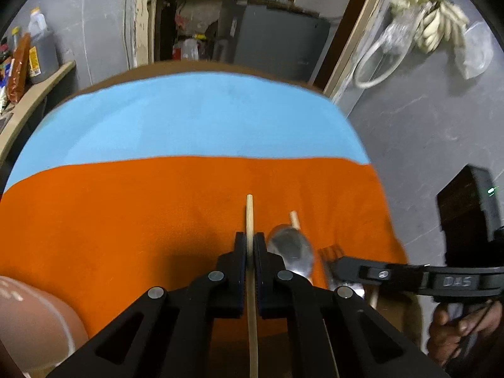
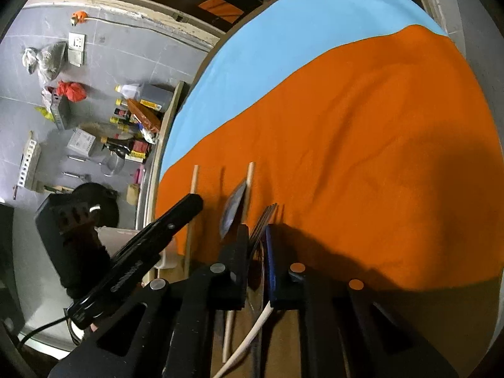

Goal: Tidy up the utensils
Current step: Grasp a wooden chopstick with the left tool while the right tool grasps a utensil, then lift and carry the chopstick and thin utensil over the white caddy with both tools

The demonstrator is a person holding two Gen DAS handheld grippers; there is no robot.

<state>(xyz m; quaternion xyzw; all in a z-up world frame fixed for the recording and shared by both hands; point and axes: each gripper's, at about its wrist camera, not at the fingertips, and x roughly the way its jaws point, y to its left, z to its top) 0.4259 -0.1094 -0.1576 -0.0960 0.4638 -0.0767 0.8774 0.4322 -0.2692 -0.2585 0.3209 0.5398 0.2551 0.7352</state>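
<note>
a wooden chopstick (image 1: 250, 220) lay lengthwise on the orange cloth (image 1: 126, 220) near the tabletop's near edge, clenched between the two fingers of the left gripper (image 1: 250, 245). just to its right sat a metal spoon (image 1: 291, 249), bowl up, with a second chopstick (image 1: 294, 219) poking out beyond it. further right a metal fork (image 2: 264, 220) lay with its tines pointing far, and the right gripper (image 2: 256, 236) stood around it, its fingers apart on either side; whether they touched the fork could not be told. beyond the orange cloth a light blue cloth (image 1: 189, 119) covered the far part of the tabletop.
</note>
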